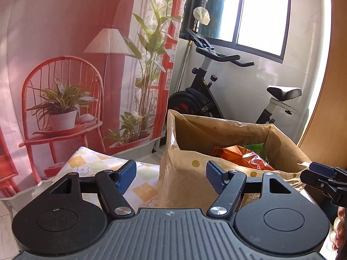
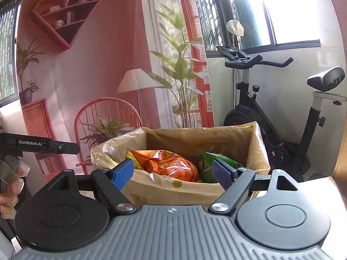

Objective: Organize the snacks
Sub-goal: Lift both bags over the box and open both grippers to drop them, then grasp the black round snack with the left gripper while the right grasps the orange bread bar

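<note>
Behind everything hangs a printed backdrop [image 1: 65,54] of a red room with a chair, lamp and potted plants; to its right stand an exercise bike [image 1: 216,91] and a bright window [image 1: 260,13]. Only the right wrist view takes in the backdrop's painted shelf and, at the far left, a barred window [image 2: 6,54].

From the left wrist, a checked cloth [image 1: 104,164] with little flowers covers the surface on the left. The left gripper [image 1: 171,176] has its blue pads apart with nothing between them, framing the near left corner of a cardboard box [image 1: 180,184] lined with clear plastic. Inside lie an orange snack bag [image 1: 245,156] and a green snack bag [image 1: 256,147], mostly hidden by the wall. At the right edge the other tool's tip shows beside some fingers [image 1: 340,229].

From the right wrist, the left tool's arm and a hand [image 2: 13,186] sit far left. The right gripper [image 2: 173,172] is likewise spread and empty, short of the box's near wall, with both bags plainly visible side by side, the orange one to the left.
</note>
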Tool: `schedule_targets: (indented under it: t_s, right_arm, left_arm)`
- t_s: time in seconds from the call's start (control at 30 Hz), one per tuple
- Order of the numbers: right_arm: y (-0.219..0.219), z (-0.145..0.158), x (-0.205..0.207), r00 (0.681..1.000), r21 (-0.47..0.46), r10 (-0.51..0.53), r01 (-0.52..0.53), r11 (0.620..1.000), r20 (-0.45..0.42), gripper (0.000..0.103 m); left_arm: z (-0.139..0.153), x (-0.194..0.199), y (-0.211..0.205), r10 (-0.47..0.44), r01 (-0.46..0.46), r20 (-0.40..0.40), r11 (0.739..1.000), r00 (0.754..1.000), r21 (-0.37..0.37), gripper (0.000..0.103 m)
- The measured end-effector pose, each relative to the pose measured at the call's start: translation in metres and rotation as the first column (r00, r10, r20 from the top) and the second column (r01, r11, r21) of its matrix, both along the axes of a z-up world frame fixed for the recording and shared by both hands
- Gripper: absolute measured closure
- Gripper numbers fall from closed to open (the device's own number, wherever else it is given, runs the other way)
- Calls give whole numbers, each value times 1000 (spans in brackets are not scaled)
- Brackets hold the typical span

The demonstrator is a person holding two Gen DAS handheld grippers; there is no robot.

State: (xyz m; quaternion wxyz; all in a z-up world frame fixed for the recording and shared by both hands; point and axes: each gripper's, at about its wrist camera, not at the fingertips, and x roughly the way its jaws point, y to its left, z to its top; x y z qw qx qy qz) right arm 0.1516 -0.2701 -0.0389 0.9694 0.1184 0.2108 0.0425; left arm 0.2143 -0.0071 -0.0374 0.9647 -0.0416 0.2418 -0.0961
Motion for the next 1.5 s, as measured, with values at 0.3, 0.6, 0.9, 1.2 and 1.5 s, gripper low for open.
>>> schedule_targets:
  t_s: [0.3, 0.6, 0.9, 1.2, 1.5]
  right_arm:
    - [-10, -29, -36, 996, 9, -20, 21, 1000, -87, 21]
    - [-2, -91, -42, 958, -66, 91, -113, 991, -272, 21]
    - [-41, -146, -7, 923, -17, 2, -9, 1000, -385, 19]
    - [-35, -161, -18, 887, 149, 76, -9, 989, -455, 18]
    - [3, -145, -23, 882, -29, 151, -182, 983, -446, 20]
  left_arm:
    - [-42, -25, 12, 64, -67, -83, 997, 994, -35, 30]
    - [-78, -32, 5, 77, -81, -159, 997, 984, -19, 30]
    - [-87, -31, 2, 99, -101, -184, 995, 978, -3, 31]
    - [-98, -32, 2, 100, -106, -218, 994, 971, -16, 31]
    - [-107, -35, 7, 101, -112, -244, 993, 965, -31, 31]
